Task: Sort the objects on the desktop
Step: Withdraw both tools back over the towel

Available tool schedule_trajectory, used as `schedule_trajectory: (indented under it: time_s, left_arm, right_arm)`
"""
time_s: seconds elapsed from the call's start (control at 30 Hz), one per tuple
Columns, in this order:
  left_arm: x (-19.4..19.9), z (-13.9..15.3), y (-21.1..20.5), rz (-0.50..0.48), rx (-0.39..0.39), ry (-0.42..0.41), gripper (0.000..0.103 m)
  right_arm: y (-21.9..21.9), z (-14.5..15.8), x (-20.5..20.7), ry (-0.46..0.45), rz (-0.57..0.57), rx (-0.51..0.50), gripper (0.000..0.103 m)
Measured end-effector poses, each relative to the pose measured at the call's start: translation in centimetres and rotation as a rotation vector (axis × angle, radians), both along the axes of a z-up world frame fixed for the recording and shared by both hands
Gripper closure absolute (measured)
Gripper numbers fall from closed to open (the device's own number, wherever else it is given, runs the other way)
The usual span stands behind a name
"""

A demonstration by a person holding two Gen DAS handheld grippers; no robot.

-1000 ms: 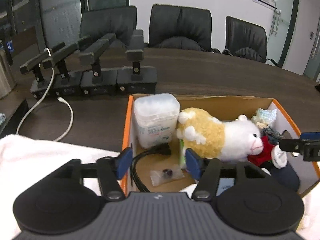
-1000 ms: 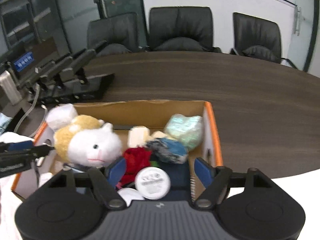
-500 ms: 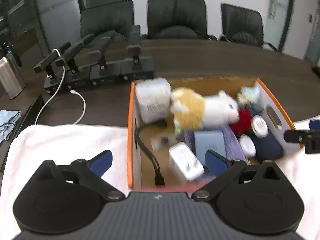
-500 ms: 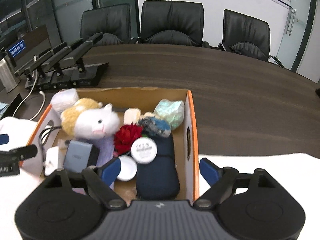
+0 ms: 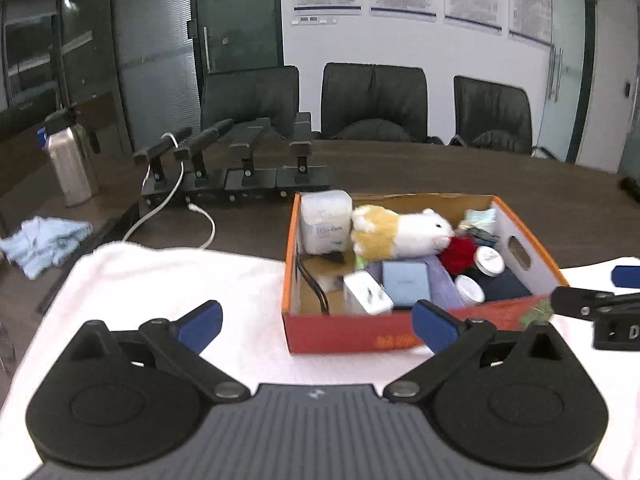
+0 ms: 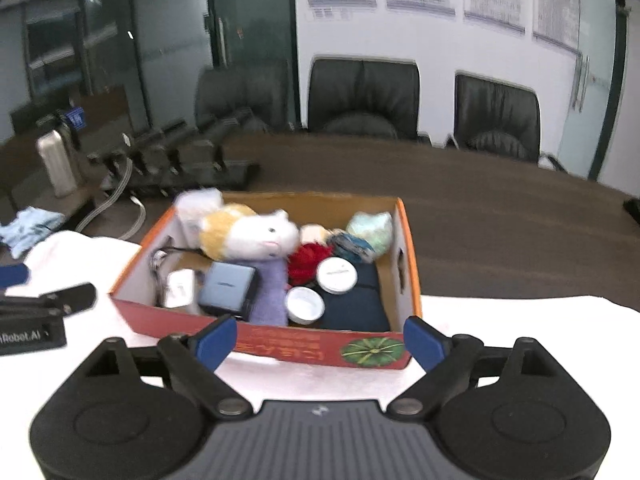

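An orange-red cardboard box (image 5: 360, 334) (image 6: 412, 248) stands on a white towel (image 5: 160, 280) (image 6: 520, 340). In it lie a white and tan plush toy (image 5: 404, 232) (image 6: 256, 236), a white tub (image 5: 325, 220), a grey case (image 5: 406, 282) (image 6: 228, 286), a white charger (image 5: 366, 294), two round tins (image 6: 336, 276), a red item (image 5: 460, 250) and a dark blue pouch (image 6: 360, 304). My left gripper (image 5: 316, 324) is open and empty, short of the box's front left corner. My right gripper (image 6: 319, 338) hangs before the front wall, jaws opening, nothing between them.
On the dark wooden table behind the box is a row of black microphone stands (image 5: 240, 176) with a white cable (image 5: 168, 208). At the far left are a steel bottle (image 5: 74, 164) and a crumpled blue cloth (image 5: 44, 240). Black chairs (image 5: 372, 100) line the far side.
Both grippers have drawn back and risen from over the box's contents to in front of it. Their jaws have spread wider. The whole box now shows.
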State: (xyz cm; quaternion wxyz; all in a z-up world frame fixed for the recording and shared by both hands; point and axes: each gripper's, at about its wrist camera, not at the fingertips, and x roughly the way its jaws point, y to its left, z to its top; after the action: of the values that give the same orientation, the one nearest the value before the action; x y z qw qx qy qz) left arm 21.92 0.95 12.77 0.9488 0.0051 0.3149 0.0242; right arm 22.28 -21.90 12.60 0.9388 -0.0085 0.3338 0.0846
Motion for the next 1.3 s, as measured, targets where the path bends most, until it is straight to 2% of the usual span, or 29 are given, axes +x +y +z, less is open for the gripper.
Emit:
schedule_trajectory:
  time_s: [0.13, 0.27, 0.43, 0.6, 0.67, 0.8, 1.0, 1.2, 1.3]
  left_arm:
    - [-3.2, -0.8, -0.2, -0.009, 0.003, -0.012, 0.0]
    - [-6.6, -2.0, -0.3, -0.044, 0.006, 0.023, 0.0]
    - [-12.9, -4.5, -0.5, -0.12, -0.048, 0.054, 0.0]
    - [-19.5, -7.6, -0.6, -0.109, -0.044, 0.003, 0.0]
    - [-21.3, -8.6, -0.5, -0.102, -0.045, -0.003, 0.0]
    - [-23.4, -9.2, -0.6, -0.081, -0.016, -0.029, 0.0]
    - [-25.3, -10.2, -0.4, -0.075, -0.05, -0.016, 0.0]
    - [-26.0, -12.0, -0.3, -0.038, 0.003, -0.032, 0.0]
    - [-25.7, -12.9, -0.8, -0.028, 0.065, -0.022, 0.0]
  right_arm:
    - [0.4, -1.0, -3.3, -0.043, 0.005, 0.023, 0.012]
    - [0.5, -1.5, -7.0, -0.071, 0.024, 0.06, 0.012]
    - [1.0, -2.9, -12.5, -0.038, 0.083, 0.093, 0.011]
    - [0.7, -5.6, -19.3, -0.047, 0.139, 0.124, 0.01]
    - [0.5, -7.0, -21.5, -0.052, 0.117, 0.117, 0.008]
    - [0.4, -9.1, -24.2, -0.065, 0.09, 0.111, 0.008]
    - [-0.2, -10.8, -26.4, -0.012, 0.087, 0.185, 0.008]
    - [0.3, -12.2, -28.2, -0.079, 0.047, 0.105, 0.007]
    - [0.7, -13.4, -27.6, -0.046, 0.028, 0.061, 0.007]
